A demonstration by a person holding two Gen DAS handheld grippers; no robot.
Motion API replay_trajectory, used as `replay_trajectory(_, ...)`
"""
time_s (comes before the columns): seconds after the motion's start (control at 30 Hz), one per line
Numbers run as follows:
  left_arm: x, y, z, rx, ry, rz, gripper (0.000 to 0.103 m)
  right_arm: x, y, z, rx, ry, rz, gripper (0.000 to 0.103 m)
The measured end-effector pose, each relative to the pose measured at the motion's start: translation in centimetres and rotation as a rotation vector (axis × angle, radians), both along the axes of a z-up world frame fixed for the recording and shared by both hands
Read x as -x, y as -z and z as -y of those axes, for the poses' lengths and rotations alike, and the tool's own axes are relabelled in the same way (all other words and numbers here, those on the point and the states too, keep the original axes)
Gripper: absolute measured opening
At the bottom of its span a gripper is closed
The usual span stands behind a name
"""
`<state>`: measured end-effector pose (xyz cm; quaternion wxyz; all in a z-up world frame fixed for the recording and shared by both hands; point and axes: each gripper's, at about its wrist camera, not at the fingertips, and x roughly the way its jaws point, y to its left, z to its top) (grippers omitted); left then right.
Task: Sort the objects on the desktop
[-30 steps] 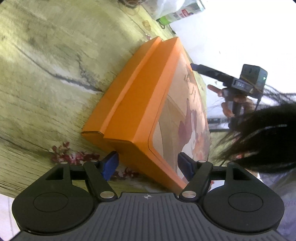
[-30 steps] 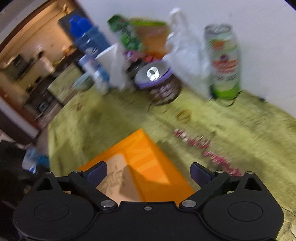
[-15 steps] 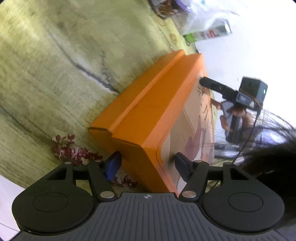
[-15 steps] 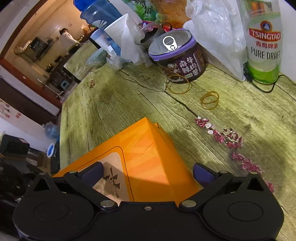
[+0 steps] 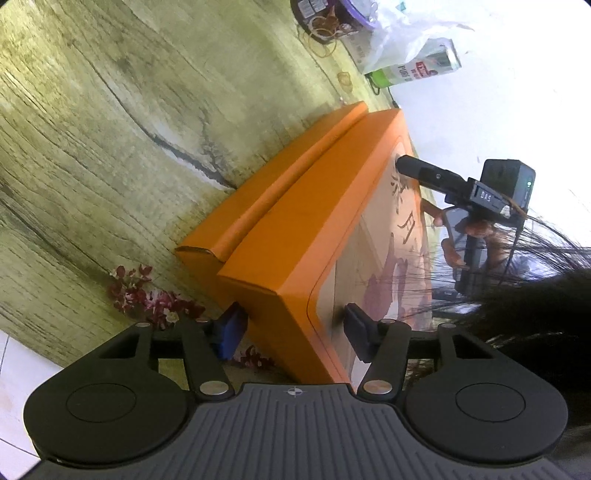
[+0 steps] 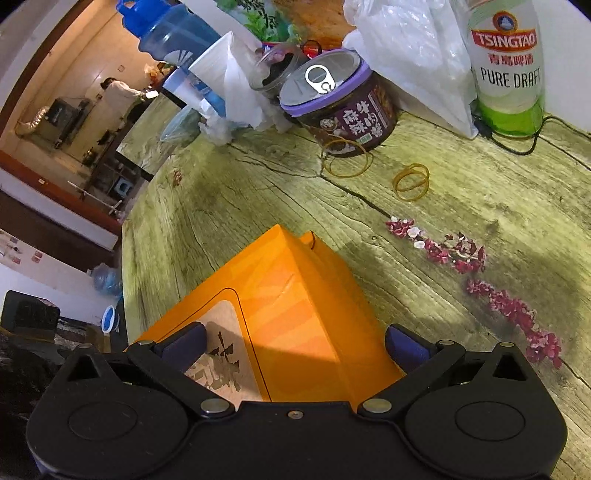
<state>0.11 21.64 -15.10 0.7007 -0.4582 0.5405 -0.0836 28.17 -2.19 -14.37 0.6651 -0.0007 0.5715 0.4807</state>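
Observation:
A flat orange gift box [image 5: 314, 206] with a beige printed lid lies on the green wood-grain table [image 5: 92, 129]. My left gripper [image 5: 291, 328] straddles one corner of it, pads against the lid face and the underside. My right gripper [image 6: 295, 343] straddles the opposite corner of the box [image 6: 291, 302], one pad on the printed lid, the other at the orange side. The right gripper also shows in the left wrist view [image 5: 436, 177], resting on the lid's far end.
At the table's back stand a Tsingtao can [image 6: 509, 70], a purple-lidded food can [image 6: 340, 99], a white plastic bag [image 6: 410, 55], a blue bottle [image 6: 173, 33] and tissues. Rubber bands [image 6: 412, 181] and a sprig of red flowers [image 6: 476, 273] lie on the table.
Both grippers have moved further onto the box's corners and their jaws have narrowed onto it. The box looks tilted more on its edge in the left view.

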Motion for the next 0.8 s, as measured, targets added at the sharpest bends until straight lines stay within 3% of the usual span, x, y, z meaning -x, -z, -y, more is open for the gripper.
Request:
replay_trajectory(0.27, -0.1, 0.5, -0.4, 0.007, -0.023, -0.017, 0.058, 1.0, -2.0, -0.9, -0.021, -0.02, 0.044, 0.103)
replay_trajectory(0.43, -0.2, 0.7, -0.7, 0.011, -0.037, -0.027, 0.064, 1.5, -3.2, -1.7, -0.018, -0.046, 0.09, 0.103)
replay_trajectory(0.8, -0.5, 1.6, -0.9, 0.011, -0.057, -0.029, 0.066, -0.2, 0.4, -1.5, 0.013, 0.015, -0.01, 0.103)
